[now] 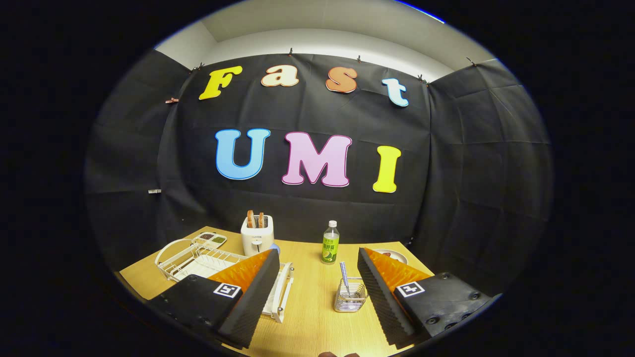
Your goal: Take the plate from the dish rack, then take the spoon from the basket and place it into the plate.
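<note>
My gripper (317, 253) is open and held above the wooden table (312, 317), with nothing between its fingers. A small wire basket (350, 296) stands between the fingers, nearer the right one. A spoon (344, 278) with a striped handle stands upright in it. The white wire dish rack (198, 260) sits at the left, and my left finger (253, 292) hides part of it. Something white and flat lies inside the rack; I cannot tell whether it is the plate. A white plate (394, 256) with something red on it peeks out behind my right finger.
A white toaster (257, 235) with two slices of toast stands beyond the rack. A green-labelled bottle (330, 244) stands at mid-table beyond the basket. A small divided dish (211, 239) lies at the far left corner. Black cloth walls close in the table.
</note>
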Available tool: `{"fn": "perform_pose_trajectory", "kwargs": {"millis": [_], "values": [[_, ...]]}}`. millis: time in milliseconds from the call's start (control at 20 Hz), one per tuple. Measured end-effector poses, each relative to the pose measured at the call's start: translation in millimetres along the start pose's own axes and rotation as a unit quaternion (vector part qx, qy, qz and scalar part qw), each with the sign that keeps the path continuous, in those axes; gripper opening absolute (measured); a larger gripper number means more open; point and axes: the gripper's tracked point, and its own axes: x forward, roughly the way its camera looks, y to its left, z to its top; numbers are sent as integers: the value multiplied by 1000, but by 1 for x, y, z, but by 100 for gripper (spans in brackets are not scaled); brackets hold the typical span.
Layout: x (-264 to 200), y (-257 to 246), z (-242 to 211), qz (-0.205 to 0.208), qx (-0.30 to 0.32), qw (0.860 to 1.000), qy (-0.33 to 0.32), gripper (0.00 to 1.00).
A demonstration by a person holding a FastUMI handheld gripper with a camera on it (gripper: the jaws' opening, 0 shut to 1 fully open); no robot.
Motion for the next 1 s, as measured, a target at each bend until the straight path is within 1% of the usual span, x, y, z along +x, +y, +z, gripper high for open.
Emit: {"fn": "perform_pose_trajectory", "kwargs": {"millis": [350,450,550,700,800,850,1000], "values": [[48,36,0,32,-12,999,26,97],[67,54,-3,50,-21,998,40,97],[85,63,-14,59,-29,996,64,97],[113,79,-41,61,-22,991,118,98],[130,89,-66,63,-18,984,163,98],[138,92,-79,60,-5,980,189,98],[156,93,-115,30,35,963,266,96]]}}
